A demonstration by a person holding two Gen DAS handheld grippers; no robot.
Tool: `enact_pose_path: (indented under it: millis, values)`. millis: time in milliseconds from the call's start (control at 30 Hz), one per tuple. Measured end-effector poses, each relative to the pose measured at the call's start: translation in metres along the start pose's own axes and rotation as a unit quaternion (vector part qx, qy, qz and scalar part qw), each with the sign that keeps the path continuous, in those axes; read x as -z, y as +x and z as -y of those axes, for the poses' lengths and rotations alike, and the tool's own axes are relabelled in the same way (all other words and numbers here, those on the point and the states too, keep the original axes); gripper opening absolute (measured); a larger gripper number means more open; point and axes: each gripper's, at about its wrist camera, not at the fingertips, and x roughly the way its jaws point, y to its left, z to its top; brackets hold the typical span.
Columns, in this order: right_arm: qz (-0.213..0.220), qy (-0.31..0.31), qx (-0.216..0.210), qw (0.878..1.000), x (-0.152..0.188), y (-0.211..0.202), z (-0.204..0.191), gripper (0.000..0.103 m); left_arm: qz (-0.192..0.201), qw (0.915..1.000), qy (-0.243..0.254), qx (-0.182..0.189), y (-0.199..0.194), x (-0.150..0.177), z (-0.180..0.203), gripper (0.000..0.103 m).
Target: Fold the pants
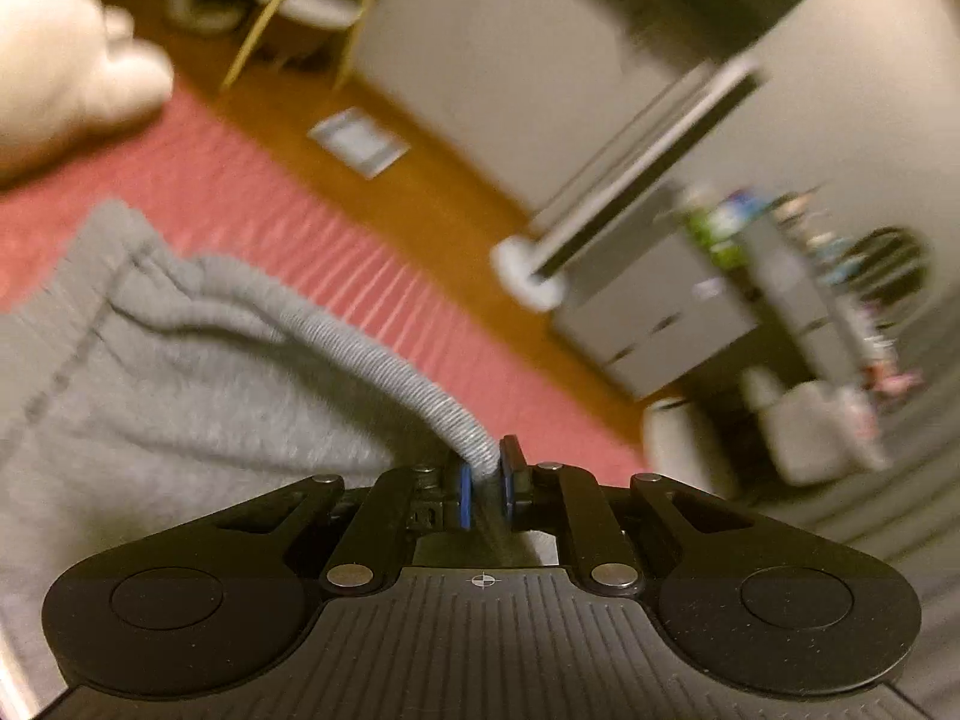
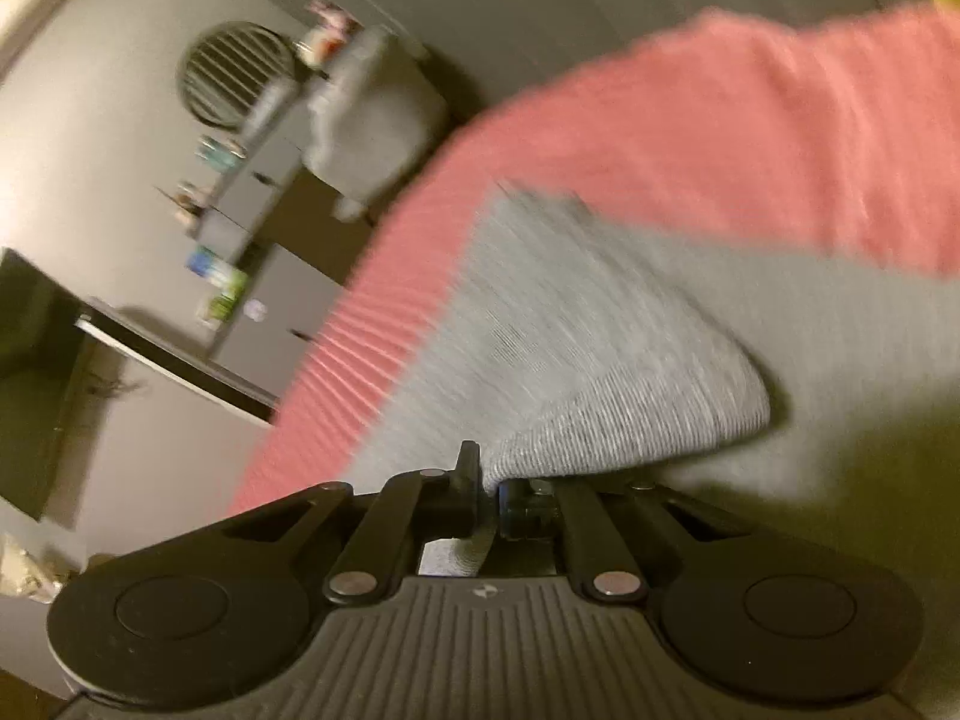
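Observation:
Grey sweatpants lie on a pink ribbed bedspread. My left gripper is shut on a ribbed cuff or band of the pants, which rises from the cloth into the blue pads. In the right wrist view the grey pants spread over the pink bedspread. My right gripper is shut on another ribbed edge of the pants, lifted off the cover. Both views are motion-blurred.
A white plush toy lies on the bed at the far left. Beyond the bed edge are a wooden floor, a grey cabinet with small items, and a grey wall. The cabinet also shows in the right wrist view.

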Motion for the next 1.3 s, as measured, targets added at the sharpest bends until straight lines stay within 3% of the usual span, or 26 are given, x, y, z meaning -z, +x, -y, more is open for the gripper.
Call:
enact_pose_path:
  millis: [100,200,333,467,567,633,700,767,867,900,933,1000,1200,1300]
  values:
    - [0.044,-0.041,-0.037,0.998,-0.018,-0.041,-0.02,0.005,0.067,0.9947,0.048,0.062,-0.095,0.02,0.003,0.012]
    - [0.083,-0.061,-0.076,0.992,-0.025,-0.091,-0.016,0.005,0.073,0.9925,0.05,0.084,-0.166,0.063,-0.018,0.013]
    - [0.07,-0.081,-0.047,0.993,-0.015,-0.12,0.021,0.006,0.007,0.9991,0.004,0.041,-0.193,0.136,-0.079,0.014]
    - [0.01,-0.081,0.037,0.996,0.002,-0.106,0.071,0.006,-0.054,0.9976,-0.023,-0.037,-0.173,0.176,-0.111,0.014]
    - [-0.014,-0.068,0.075,0.995,0.012,-0.091,0.092,0.009,-0.05,0.9944,-0.021,-0.091,-0.17,0.181,-0.117,0.036]
    - [-0.011,-0.049,0.071,0.996,0.013,-0.09,0.098,0.016,-0.028,0.9938,-0.057,-0.091,-0.174,0.177,-0.126,0.069]
    - [-0.013,-0.04,0.06,0.997,0.012,-0.09,0.1,0.023,0.001,0.9925,-0.082,-0.091,-0.176,0.171,-0.135,0.074]
    - [-0.019,-0.046,0.056,0.997,0.015,-0.086,0.094,0.023,0.008,0.9918,-0.082,-0.097,-0.167,0.161,-0.144,0.076]
    - [-0.03,-0.045,0.053,0.997,0.015,-0.071,0.088,0.024,0.013,0.9882,-0.098,-0.117,-0.155,0.148,-0.152,0.067]
    - [-0.029,-0.042,0.052,0.997,0.014,-0.068,0.088,0.02,0.018,0.9873,-0.104,-0.119,-0.156,0.146,-0.153,0.056]
    - [-0.027,-0.043,0.054,0.997,0.018,-0.07,0.086,0.008,0.02,0.9865,-0.112,-0.118,-0.155,0.138,-0.157,0.035]
    - [-0.026,-0.044,0.058,0.997,0.017,-0.071,0.081,0.006,0.02,0.9872,-0.112,-0.112,-0.159,0.127,-0.159,0.013]
    - [0.033,-0.1,0.013,0.994,0.012,-0.109,0.059,0.005,0.066,0.9945,-0.039,-0.072,-0.197,0.136,-0.14,0.012]
    - [0.039,-0.129,0.04,0.99,0.02,-0.11,0.066,0.005,0.031,0.9923,-0.044,-0.112,-0.191,0.146,-0.157,0.012]
